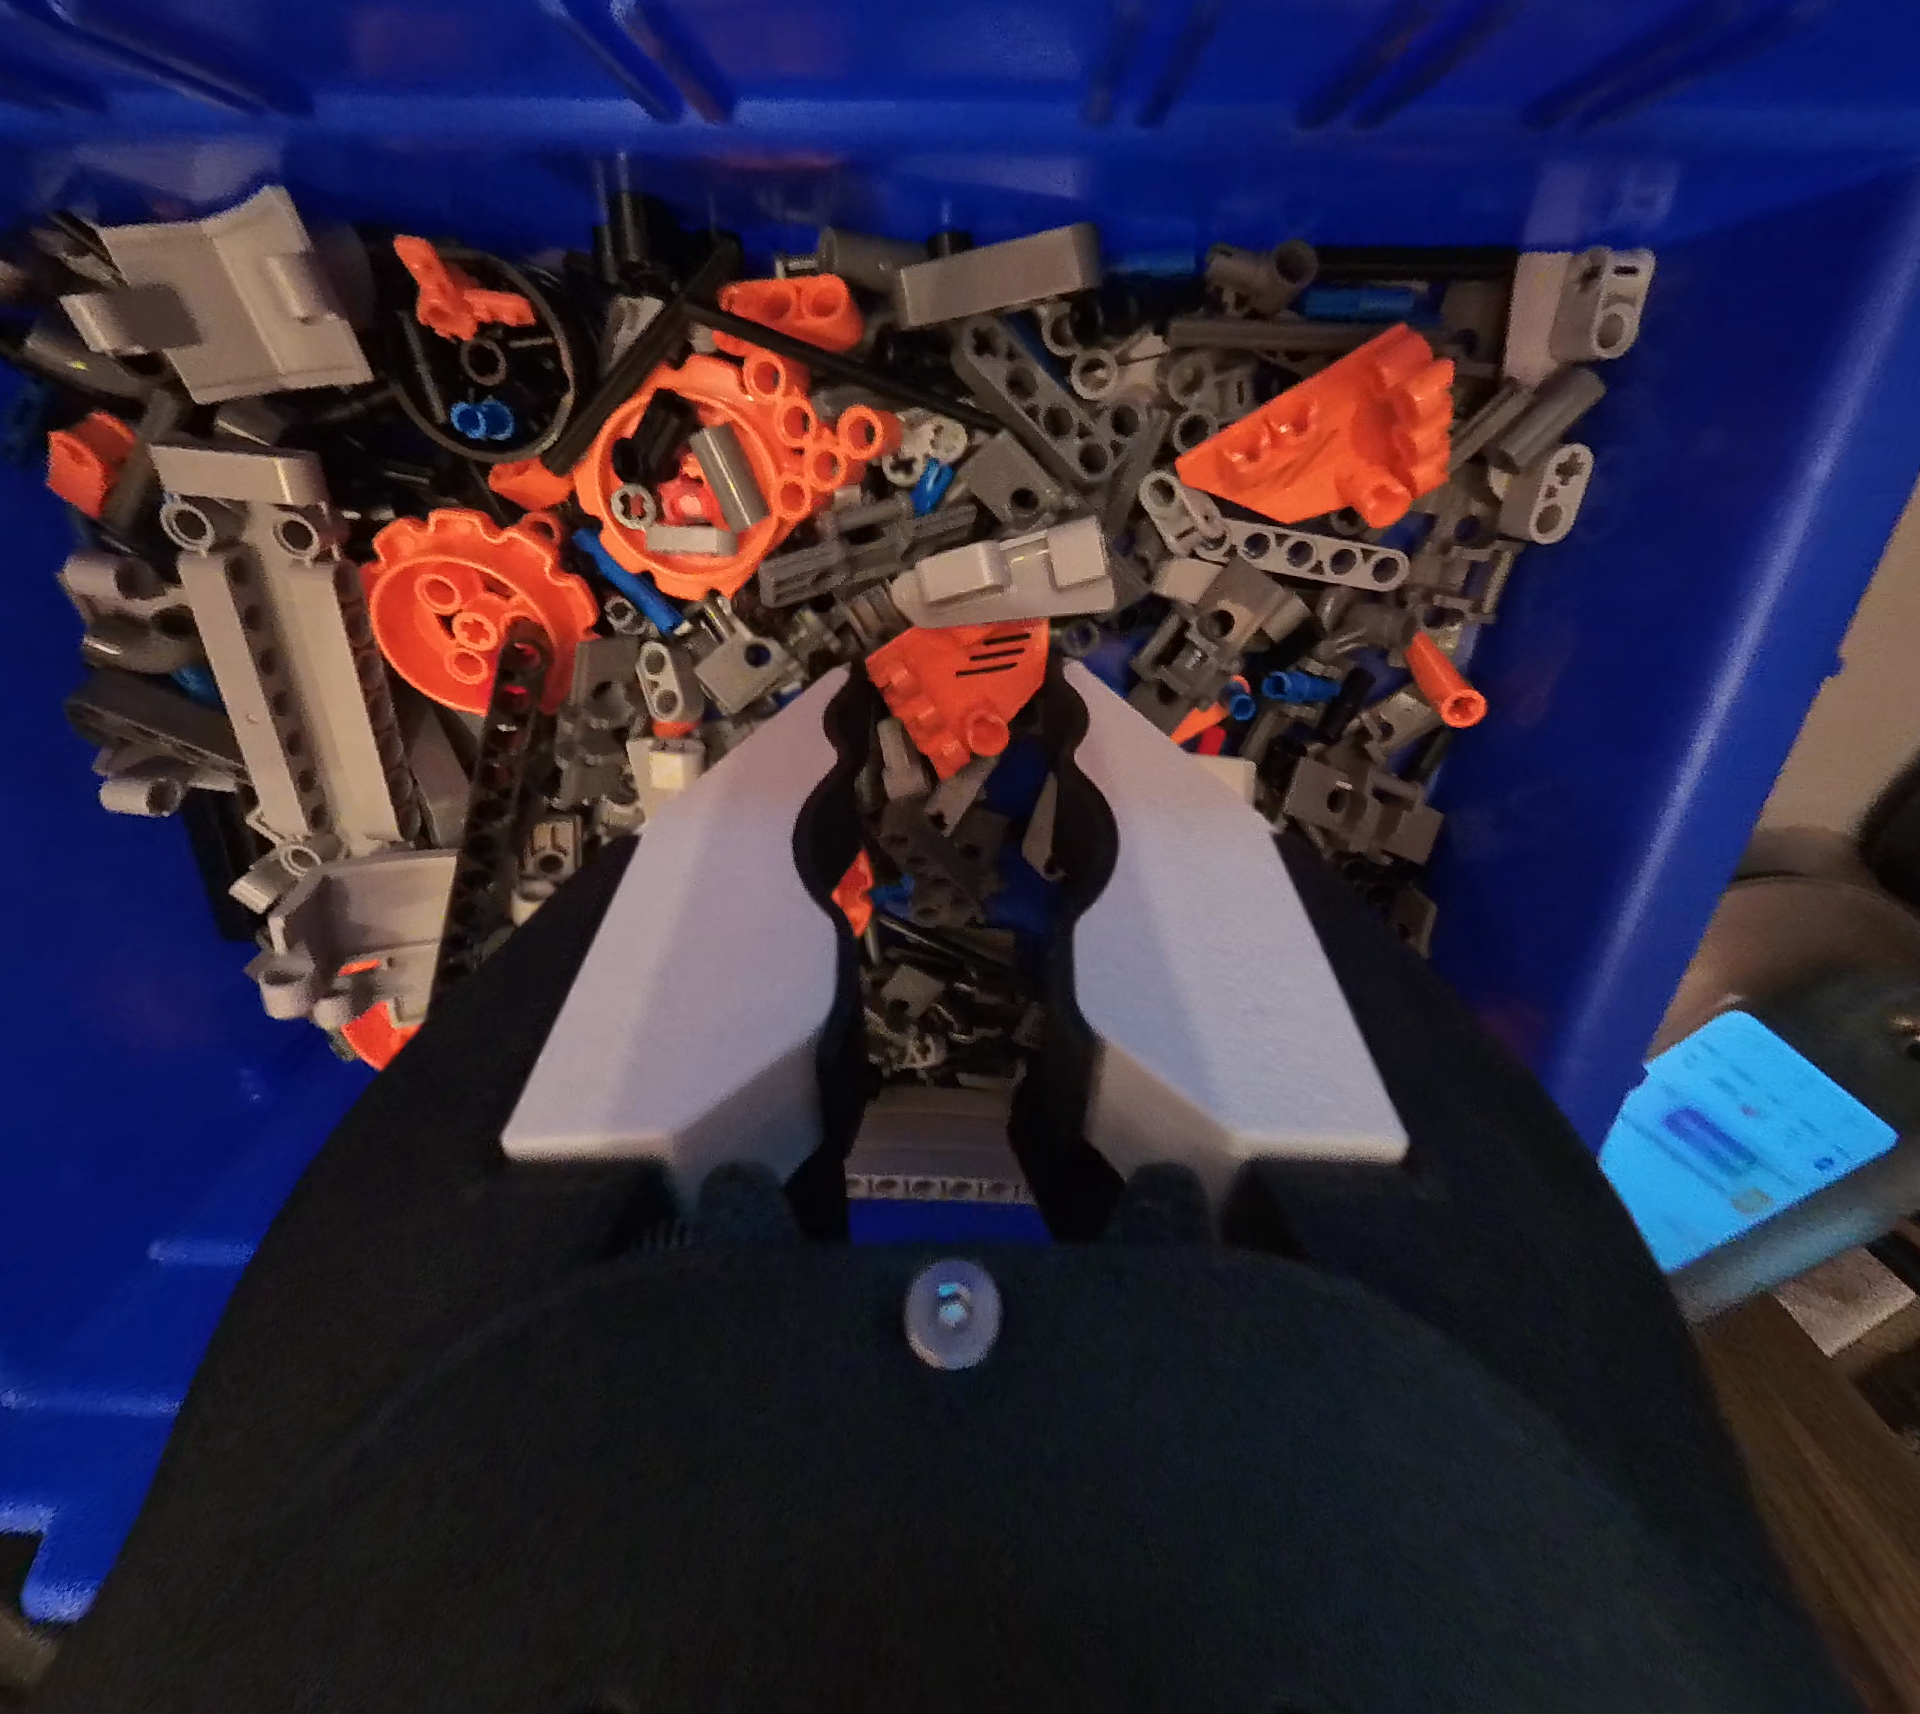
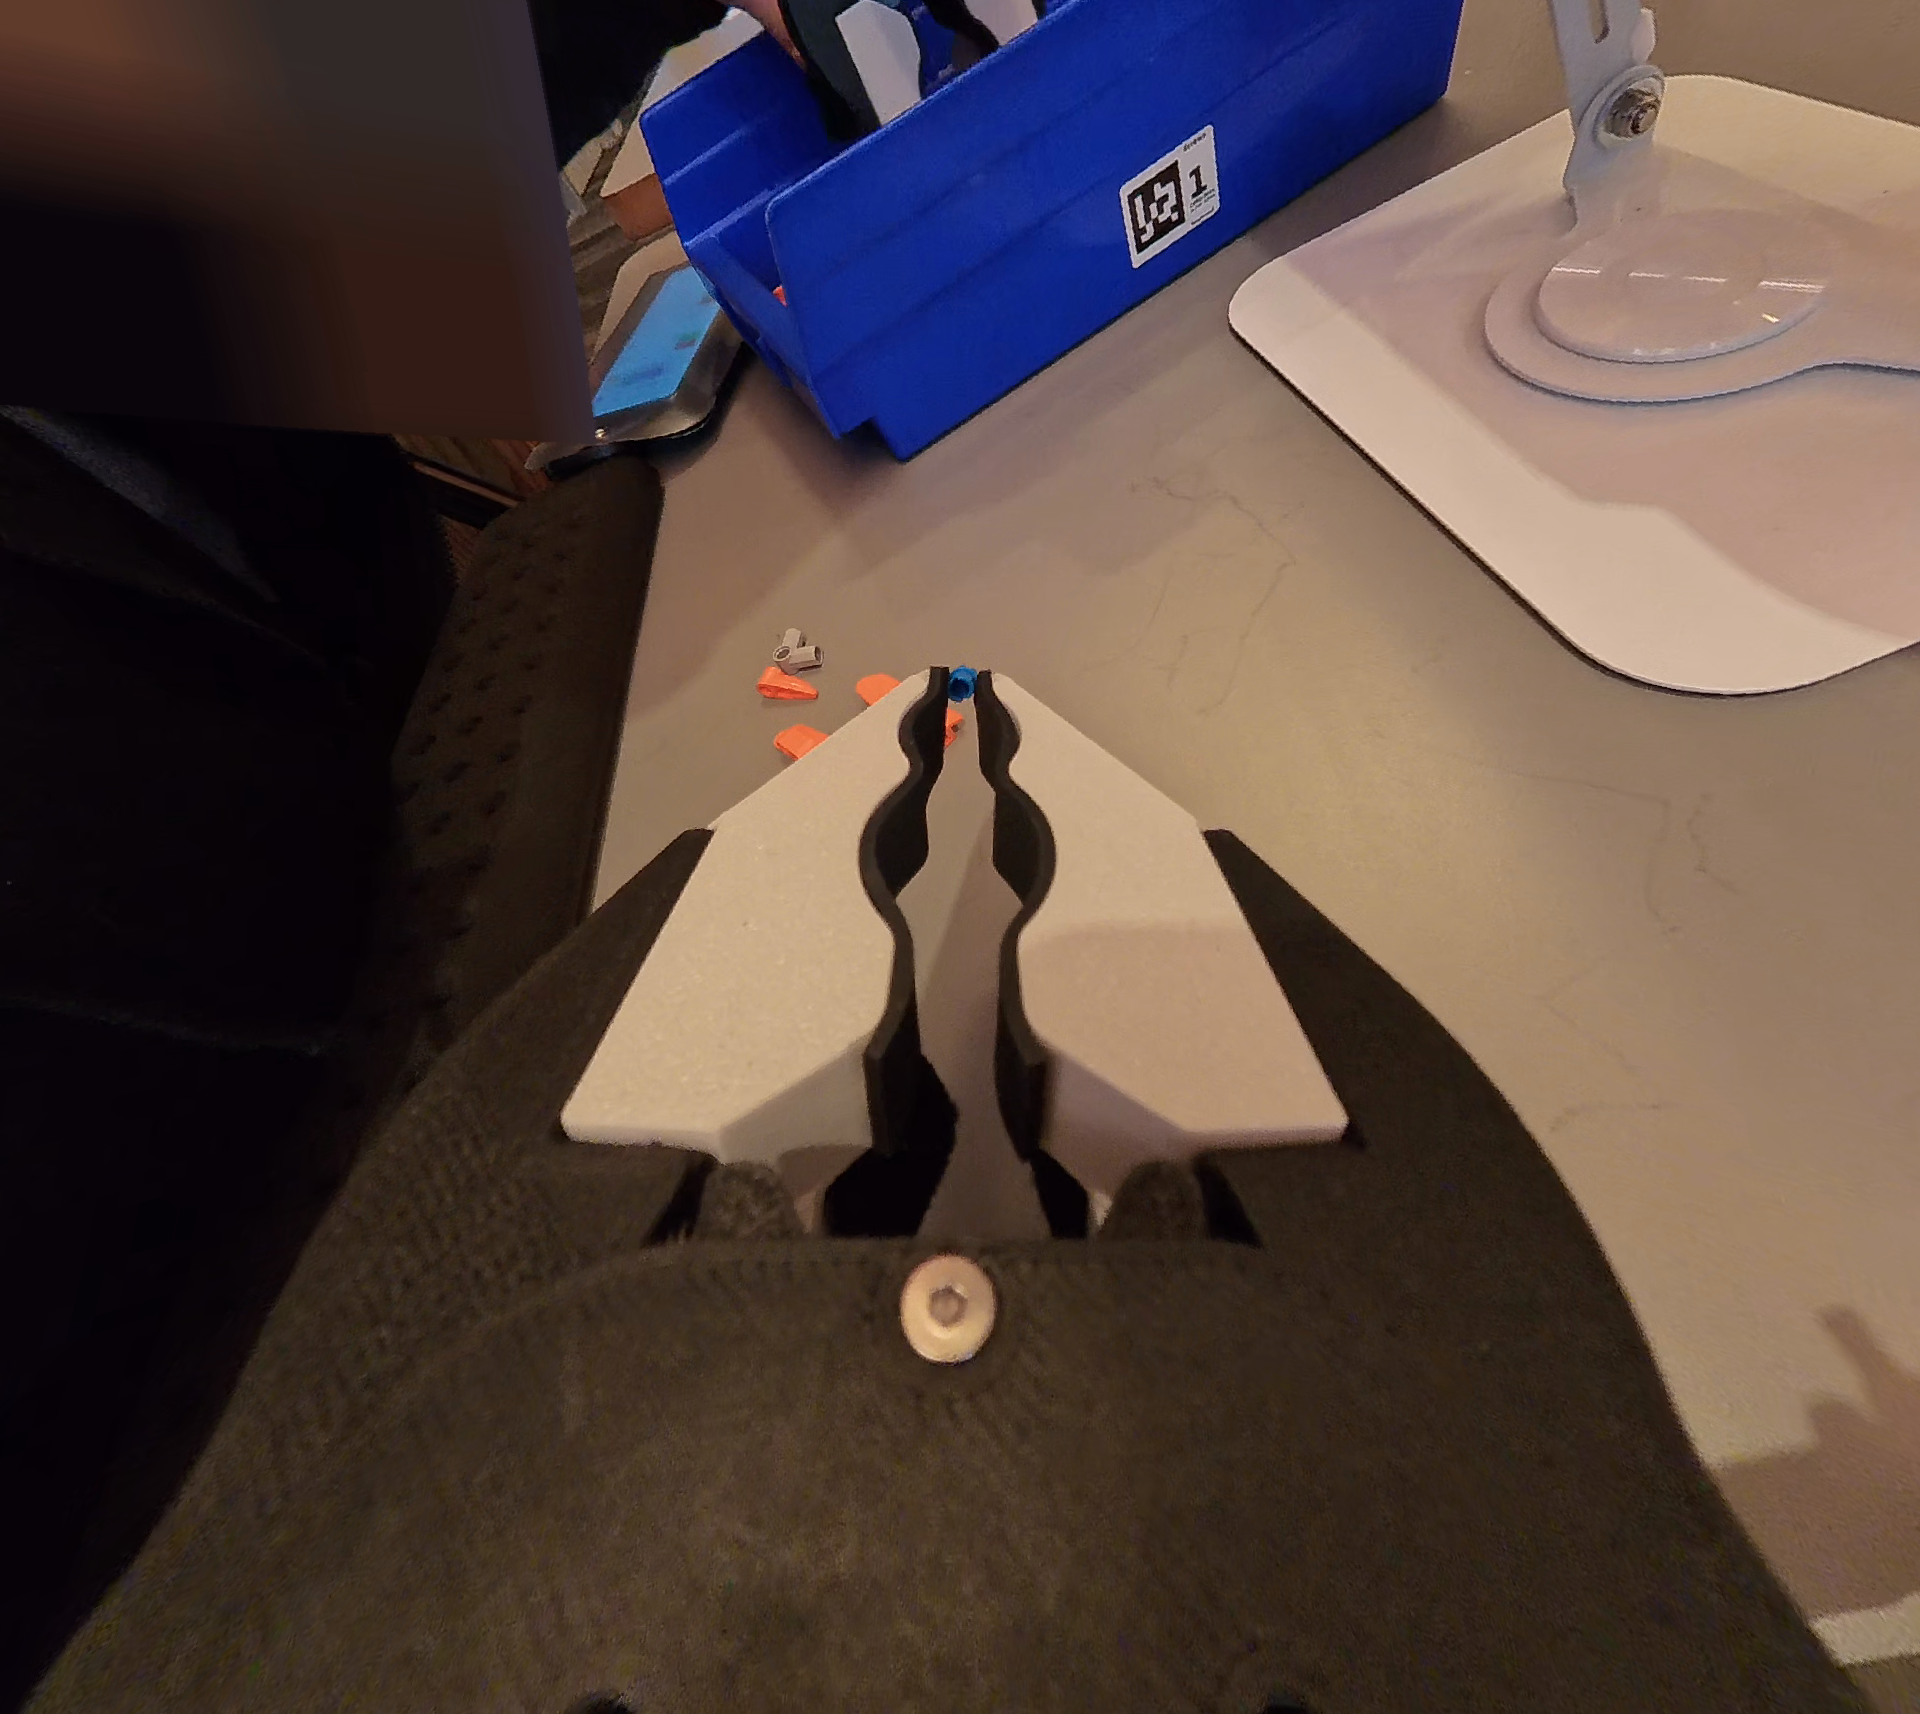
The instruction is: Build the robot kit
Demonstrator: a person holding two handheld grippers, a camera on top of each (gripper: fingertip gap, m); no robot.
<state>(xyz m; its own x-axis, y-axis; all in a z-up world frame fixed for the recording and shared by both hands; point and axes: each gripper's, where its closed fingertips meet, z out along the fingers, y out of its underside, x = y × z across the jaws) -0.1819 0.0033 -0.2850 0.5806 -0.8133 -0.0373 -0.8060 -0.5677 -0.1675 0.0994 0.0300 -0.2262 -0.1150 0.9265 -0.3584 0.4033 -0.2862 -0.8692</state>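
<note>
One deep blue plastic bin [image 2: 1143, 137] sits on the grey table [image 2: 1351, 833], holding a heap of grey, black and orange building pieces [image 1: 790, 521] too many to count. Four small orange plastic wedge pieces [image 2: 787, 684] lie loose on the table, with one small grey connector piece [image 2: 797, 651]. One tiny blue peg [image 2: 960, 682] shows. One white flat-based stand [image 2: 1558, 417] is there.

Sat on the desk [image 2: 1247, 625]: bin [image 2: 1091, 137] at the far side, stand base [image 2: 1558, 438] to its right, loose parts [image 2: 790, 682] nearer, left of centre.
</note>
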